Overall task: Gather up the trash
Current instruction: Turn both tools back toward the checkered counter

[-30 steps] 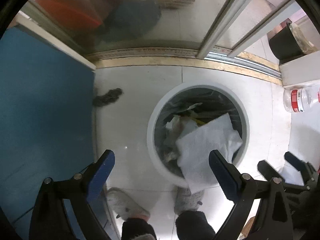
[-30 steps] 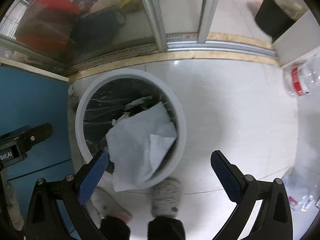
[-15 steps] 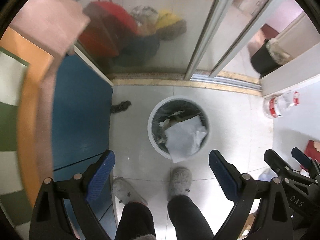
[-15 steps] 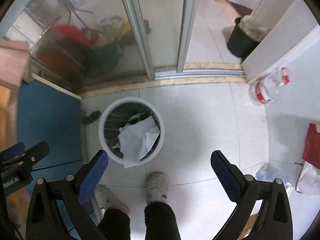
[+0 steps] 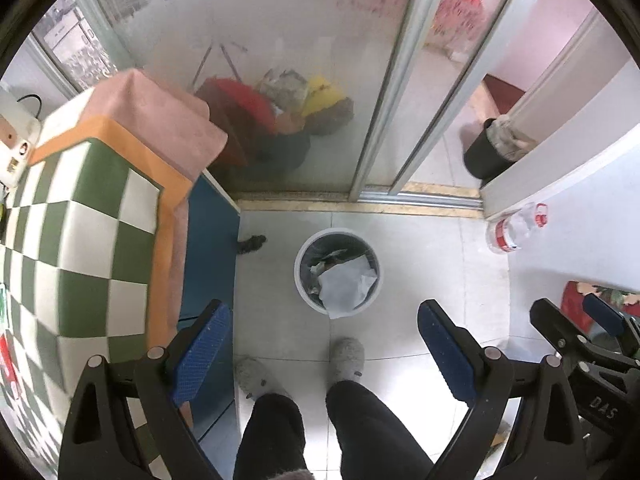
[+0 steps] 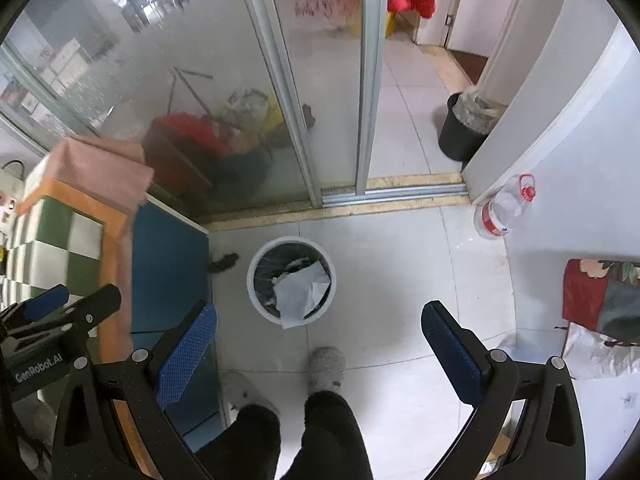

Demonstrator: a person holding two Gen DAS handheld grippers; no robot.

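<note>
Lying binned, paper (image 5: 347,289) beyond spread fingers (image 5: 202,354).

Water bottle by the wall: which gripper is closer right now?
Right. The right gripper is held on the side of the water bottle; the left gripper is over by the blue cabinet, farther off. Both are raised well above the floor.

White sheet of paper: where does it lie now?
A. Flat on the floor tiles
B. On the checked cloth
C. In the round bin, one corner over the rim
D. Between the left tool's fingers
C: the white sheet of paper lies in the round bin, one corner hanging over the near rim.
</note>
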